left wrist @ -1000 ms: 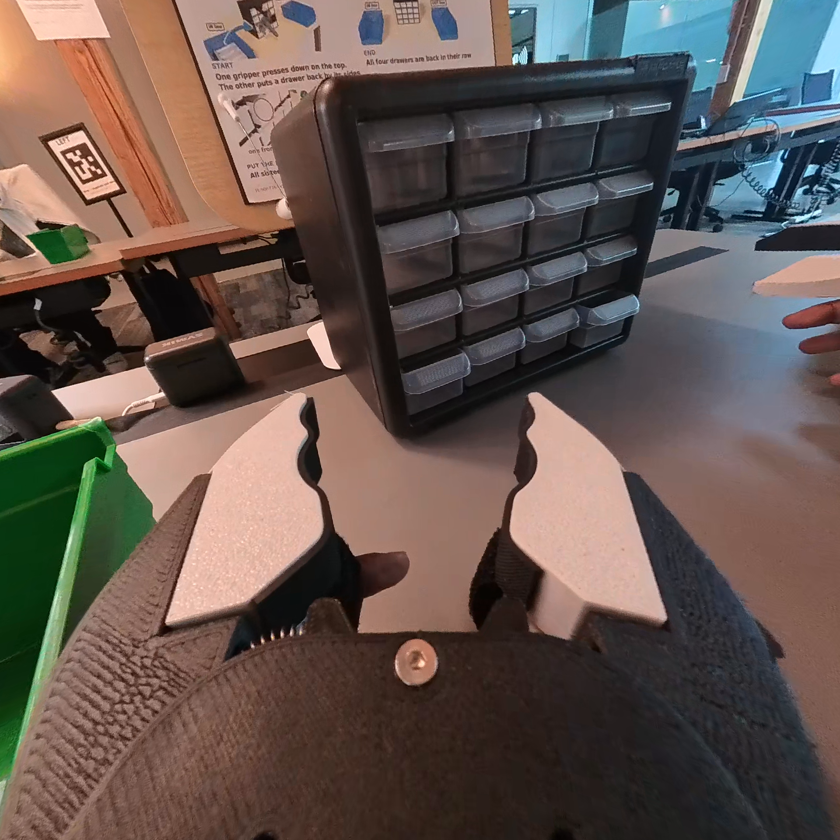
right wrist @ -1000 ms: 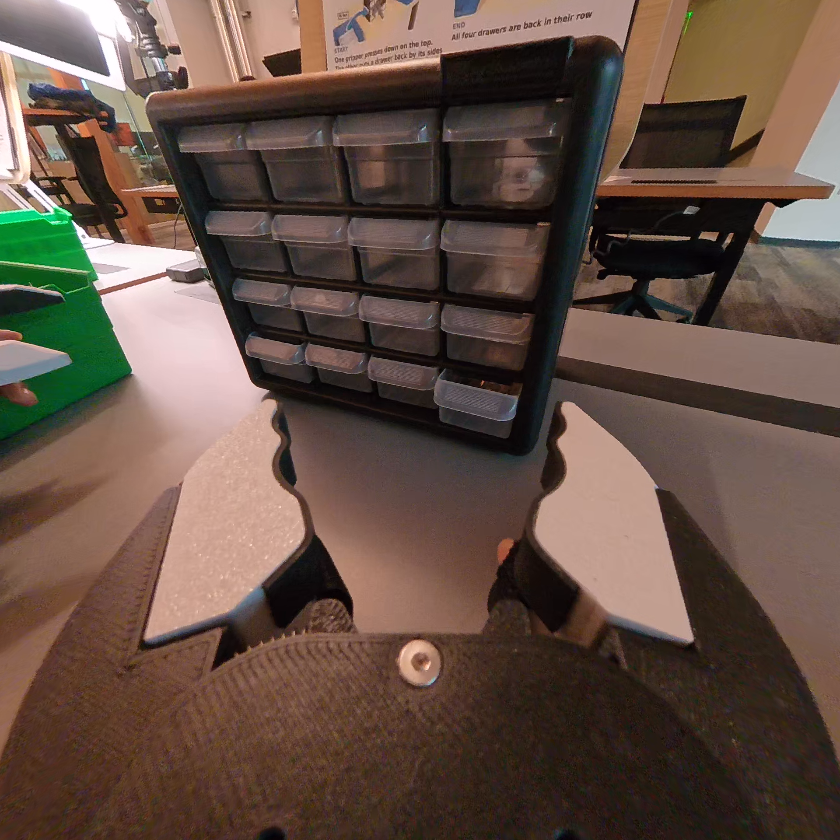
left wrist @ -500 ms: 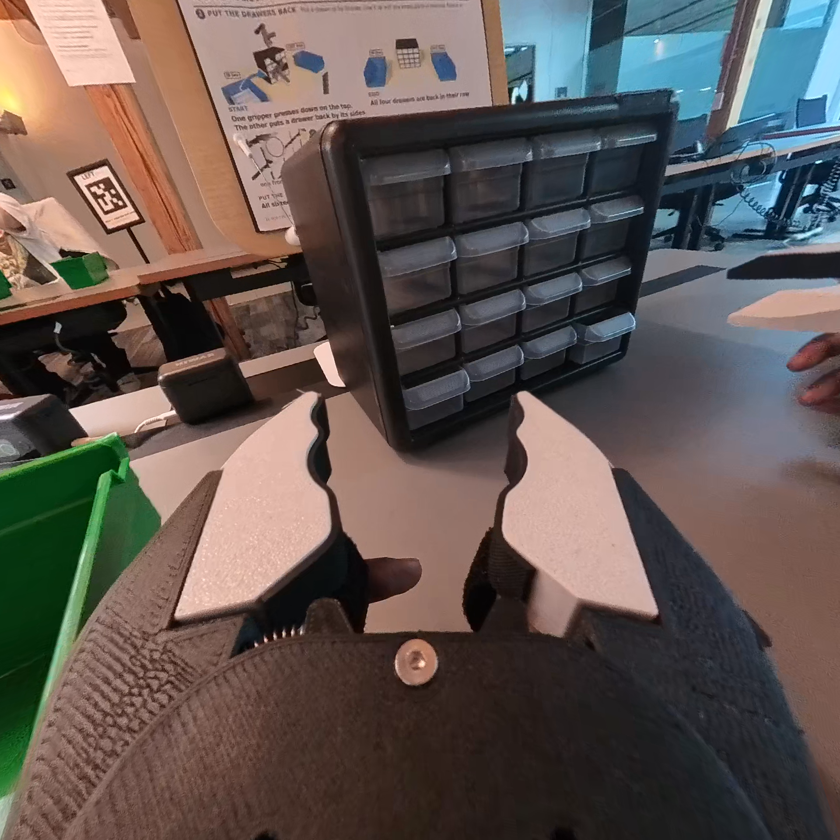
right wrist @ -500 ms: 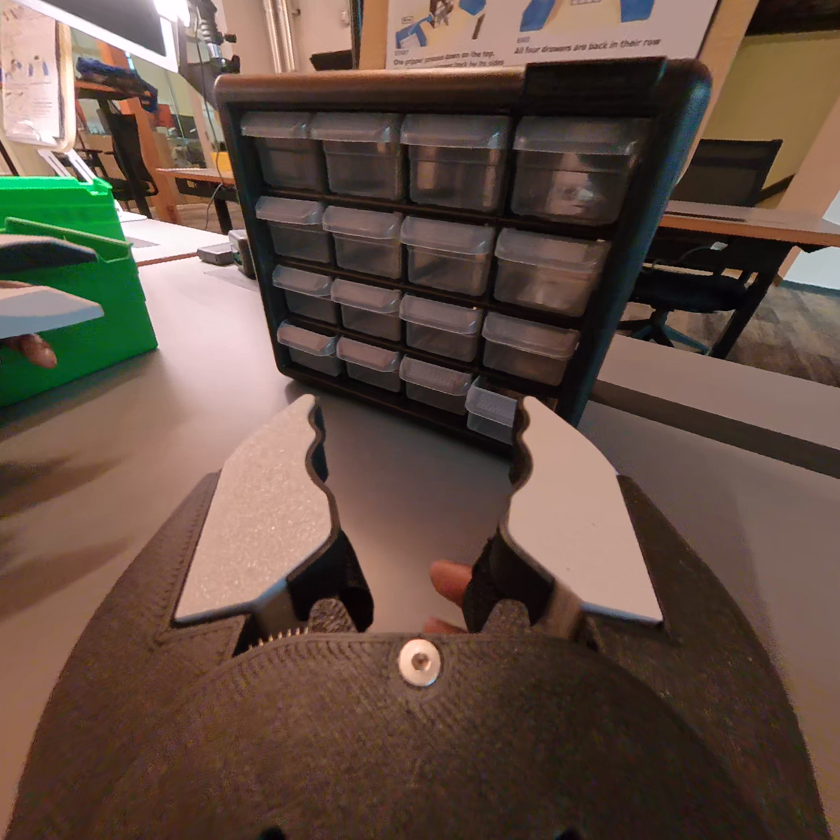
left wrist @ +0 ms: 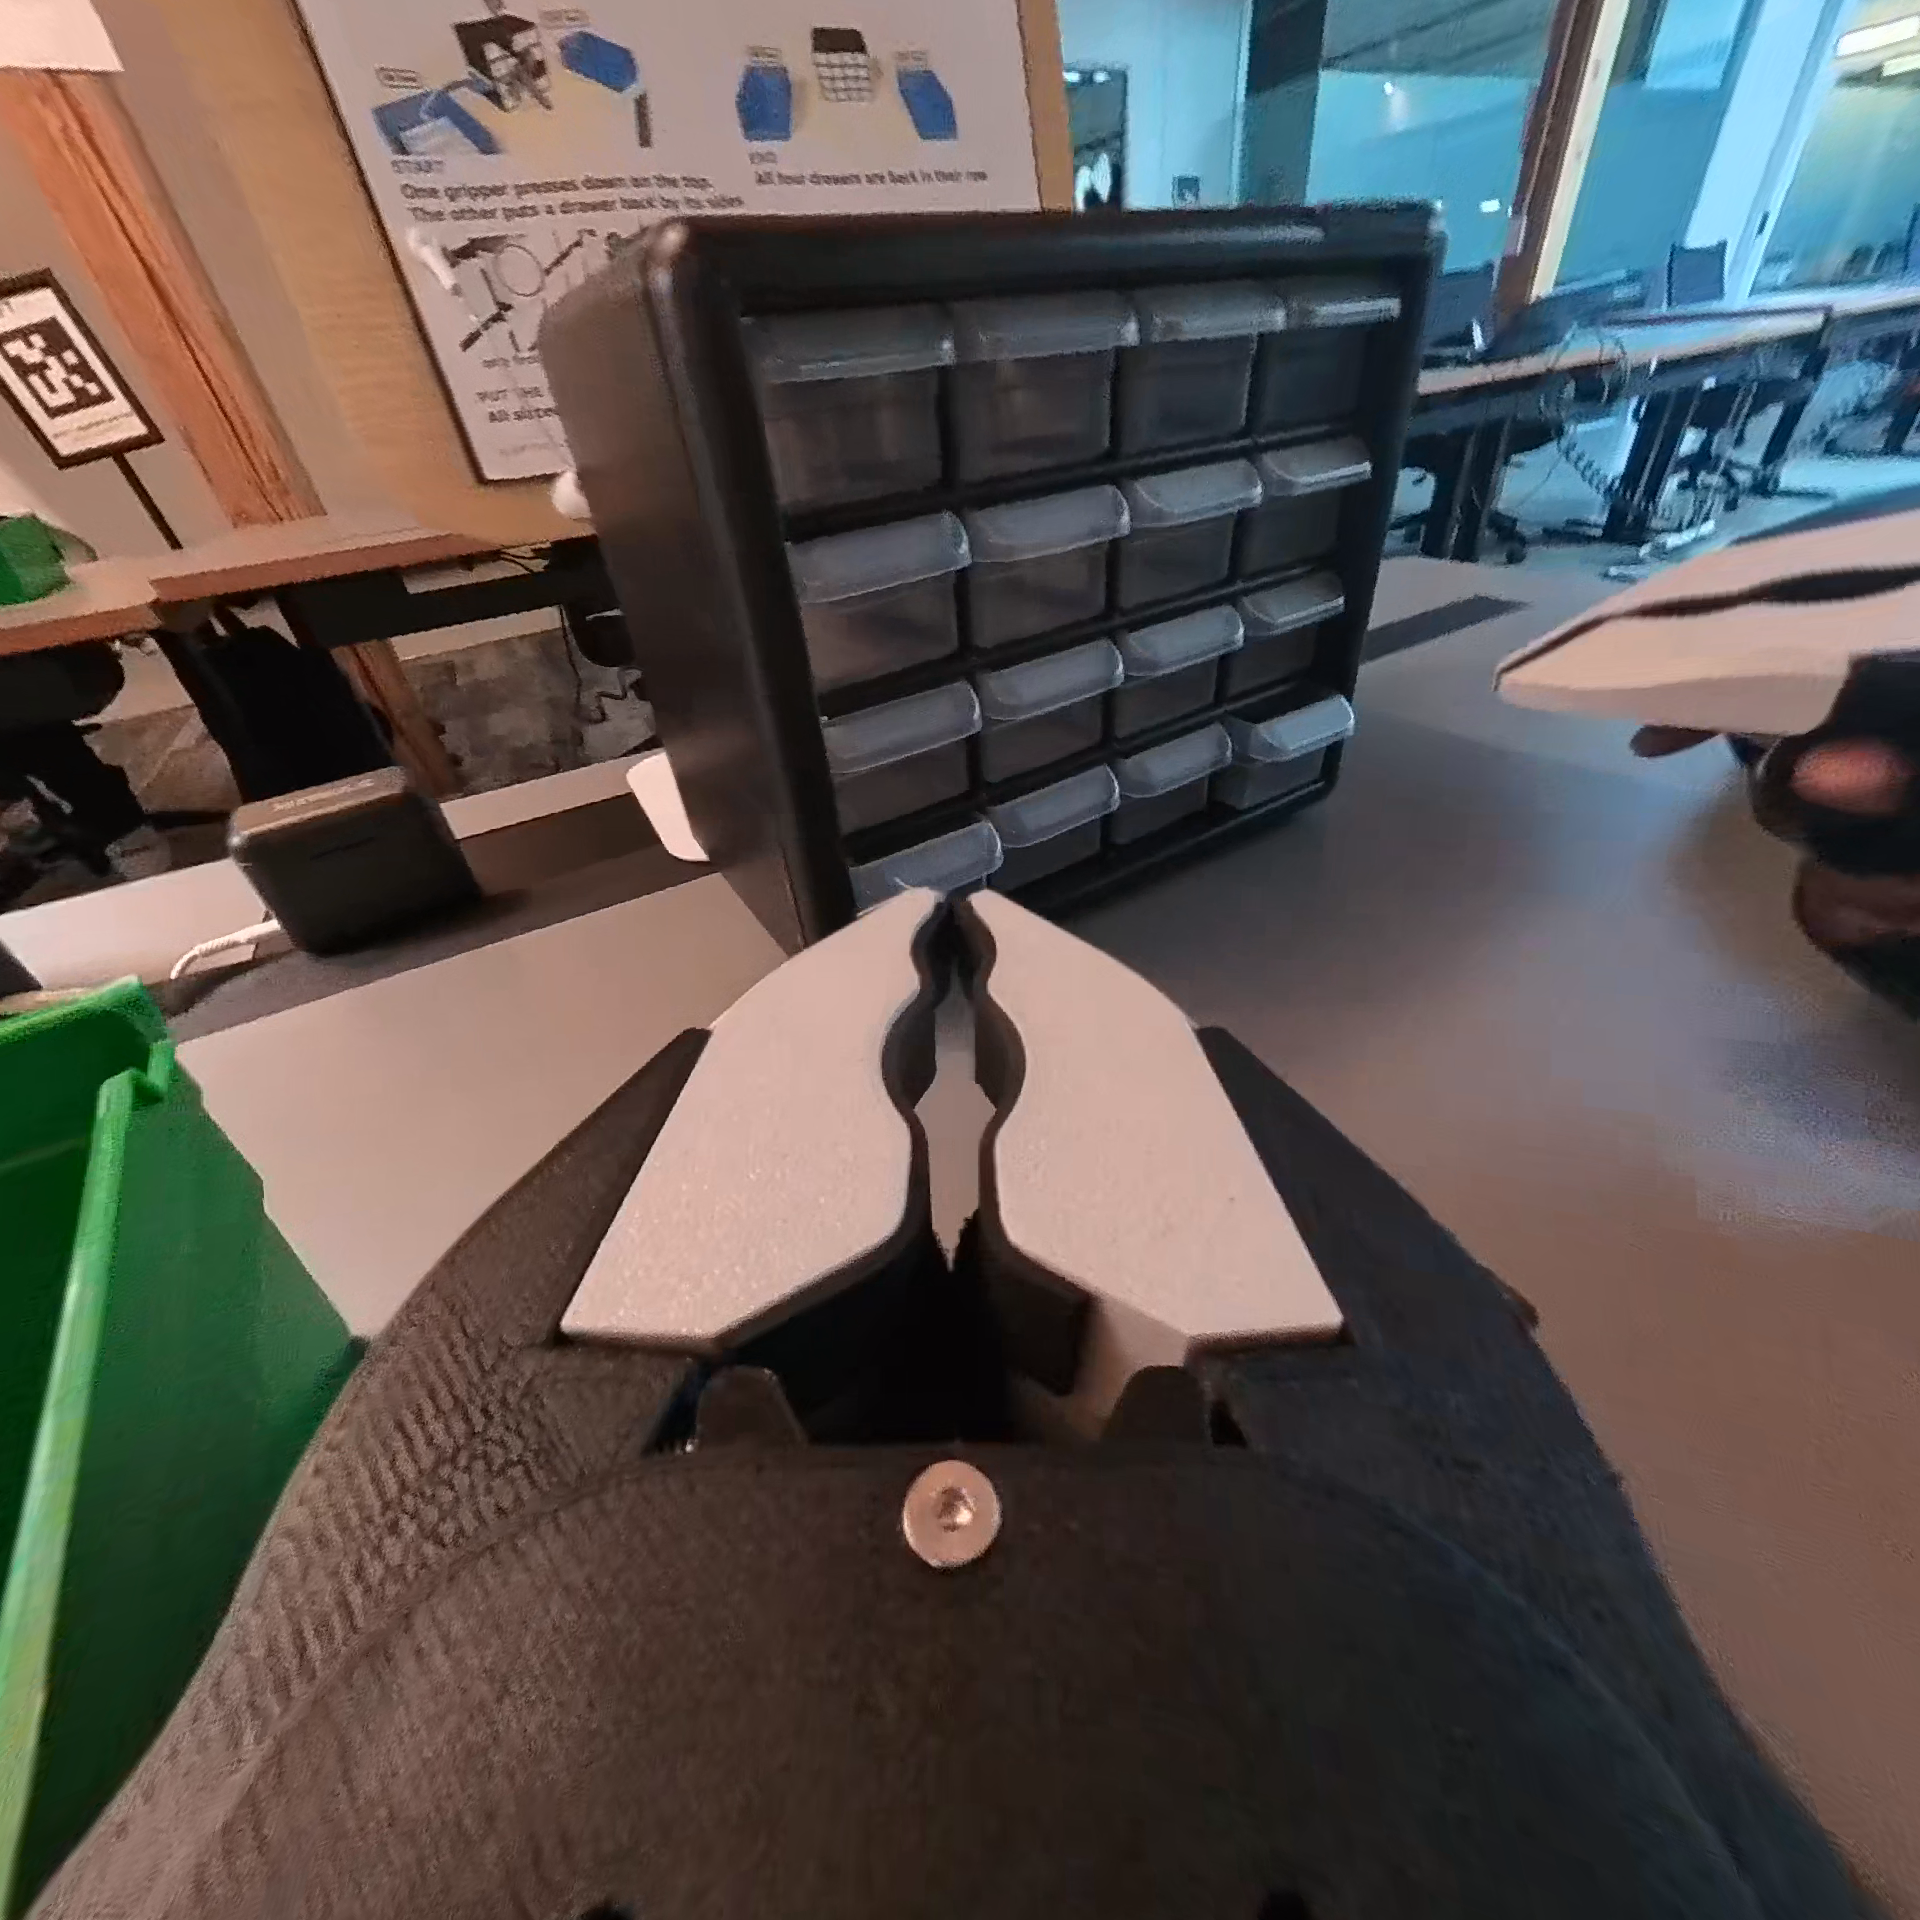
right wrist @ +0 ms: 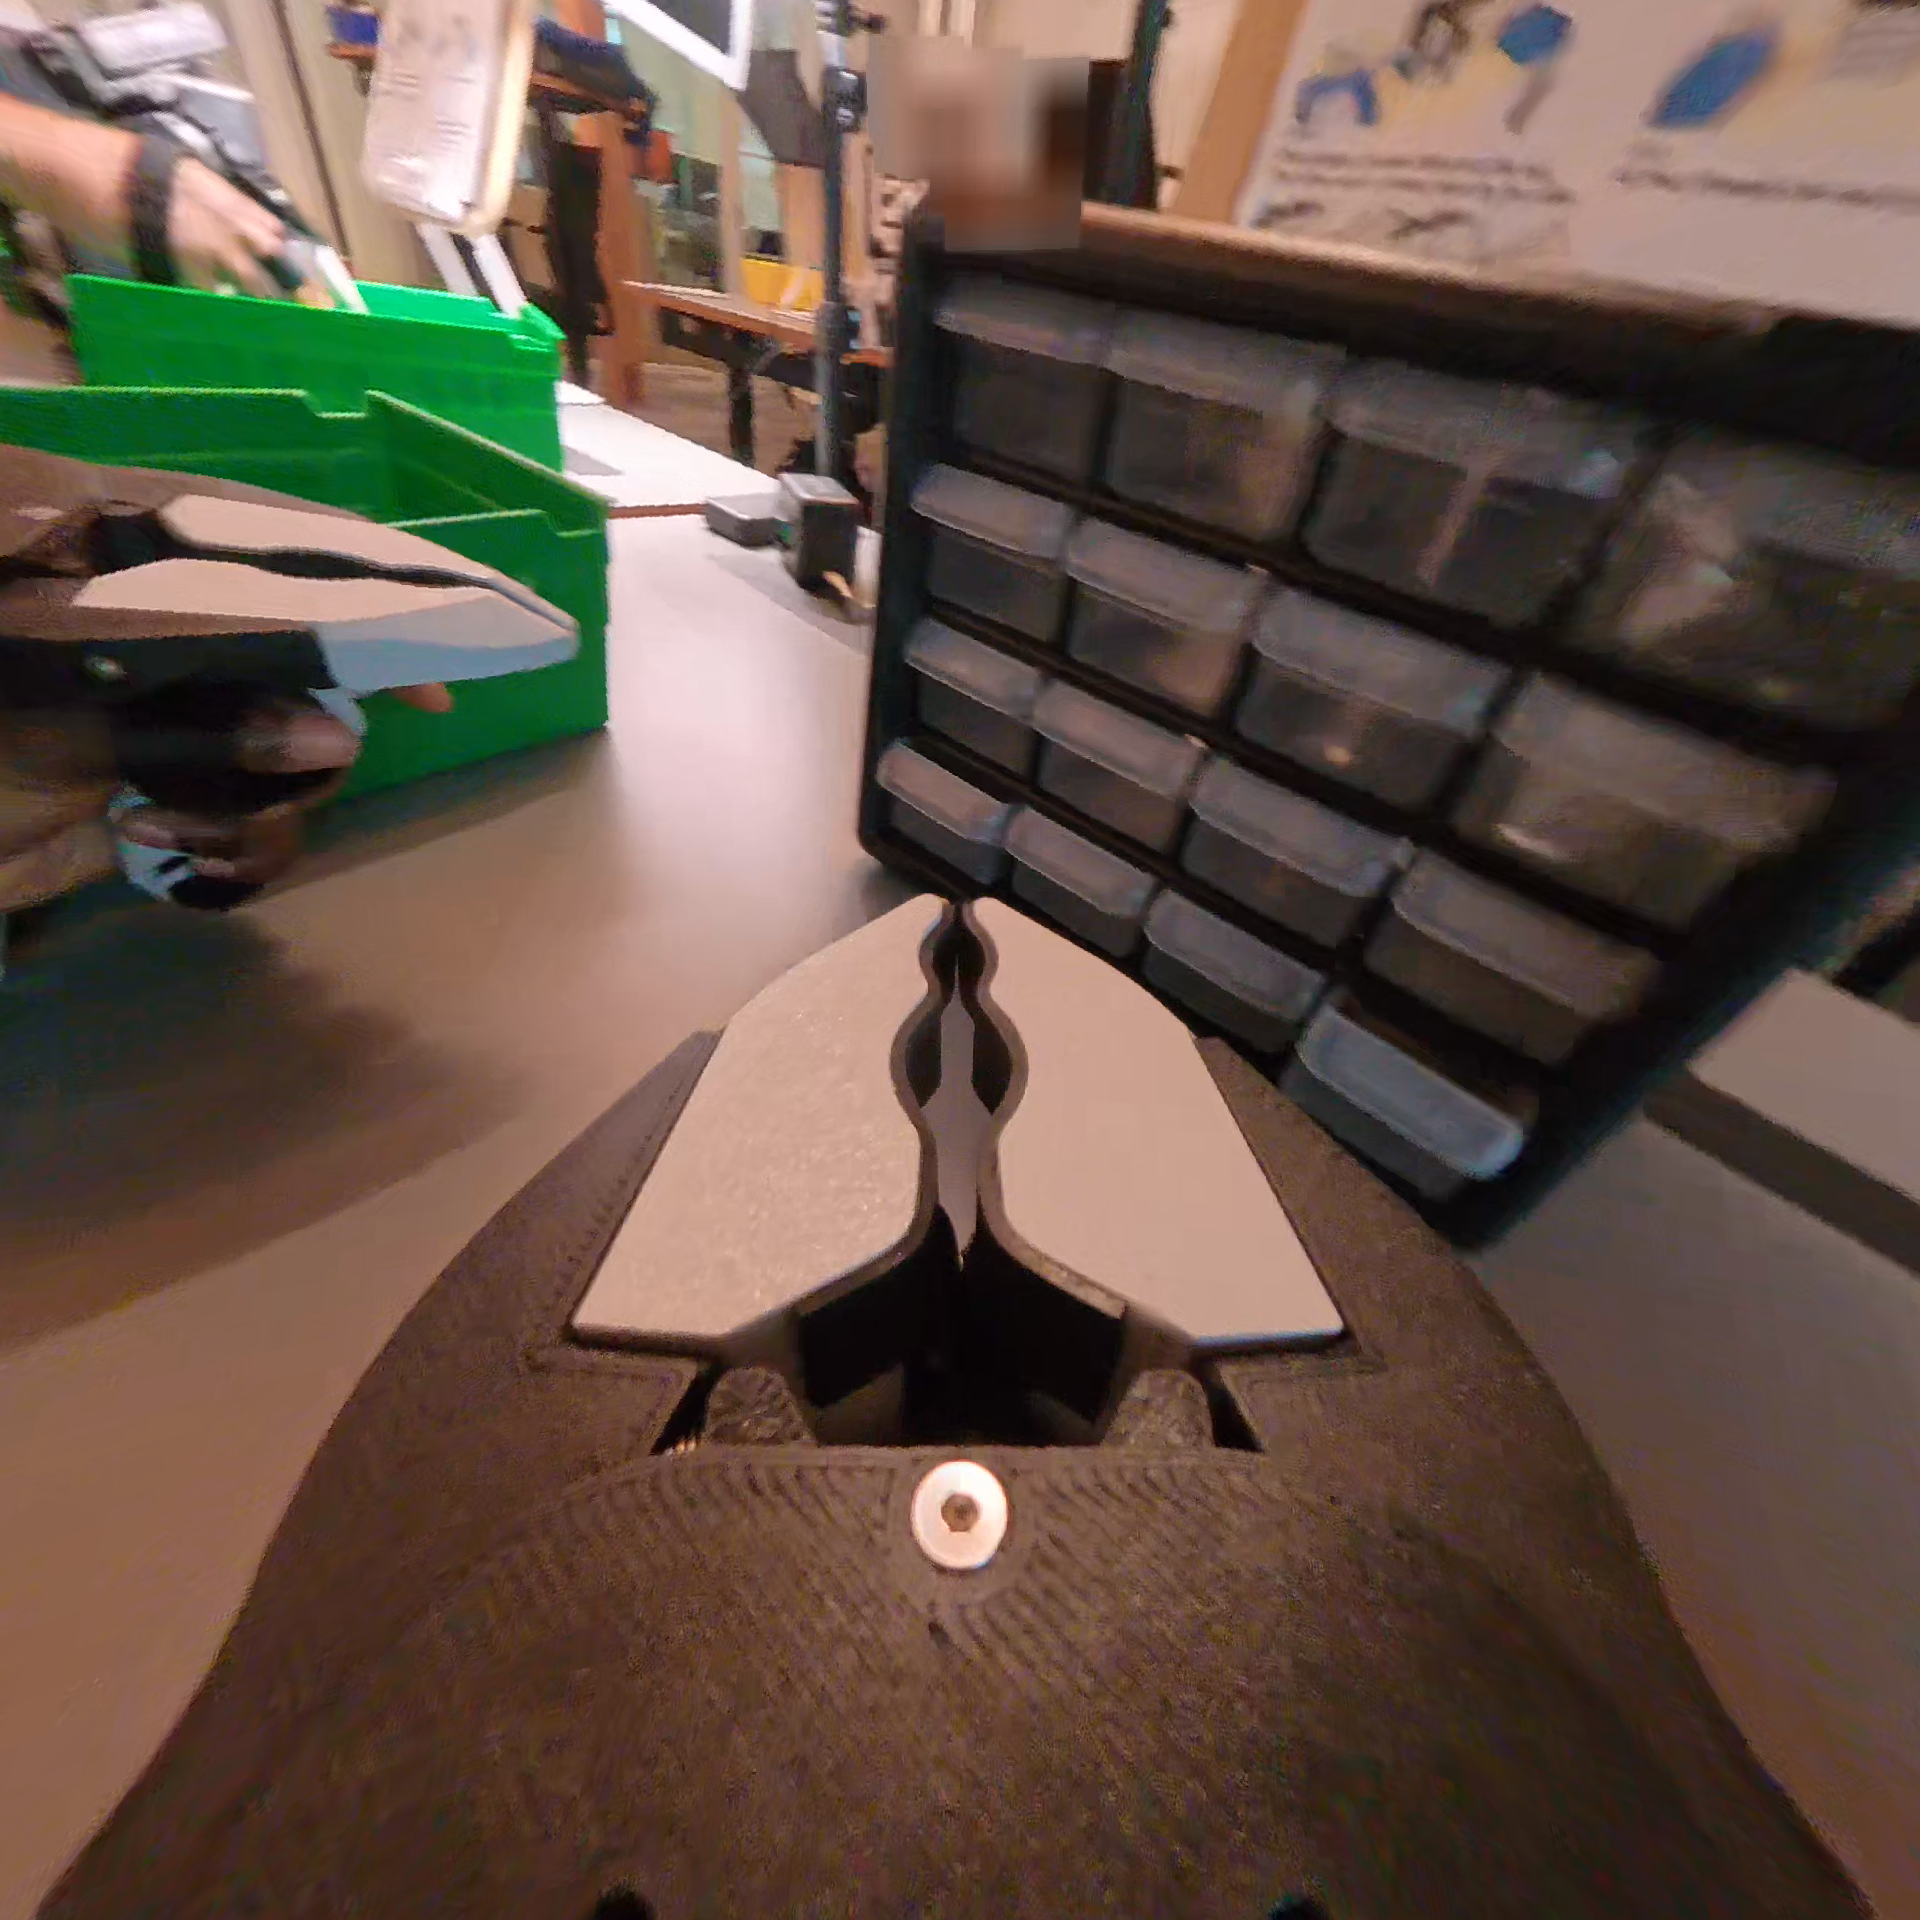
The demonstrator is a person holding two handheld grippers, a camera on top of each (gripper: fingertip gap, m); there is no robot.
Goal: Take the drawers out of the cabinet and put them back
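A black cabinet [left wrist: 675, 540] with several clear drawers [left wrist: 1044, 566] stands on the grey table [left wrist: 1351, 1091]; all drawers sit in their slots. It also shows in the right wrist view [right wrist: 894, 582], tilted and blurred, with its drawers [right wrist: 1361, 696]. My left gripper [left wrist: 958, 902] is shut and empty, its tips just in front of the bottom left drawer [left wrist: 920, 864]. My right gripper [right wrist: 958, 906] is shut and empty, in front of the cabinet's lower left corner. Each gripper shows in the other's view, the right one [left wrist: 1704, 649] and the left one [right wrist: 343, 613], both shut.
A green bin [left wrist: 135, 1299] stands at the left, also in the right wrist view [right wrist: 457, 520] with a second green bin [right wrist: 312, 343] behind. A small black box [left wrist: 348, 868] sits behind the table. A poster [left wrist: 665, 135] hangs behind the cabinet. Another person's arm [right wrist: 114, 197] is far left.
Both grippers have gone from open to shut on nothing. The right gripper has swung left and tilted, so the cabinet now lies to its right. The left gripper has risen slightly.
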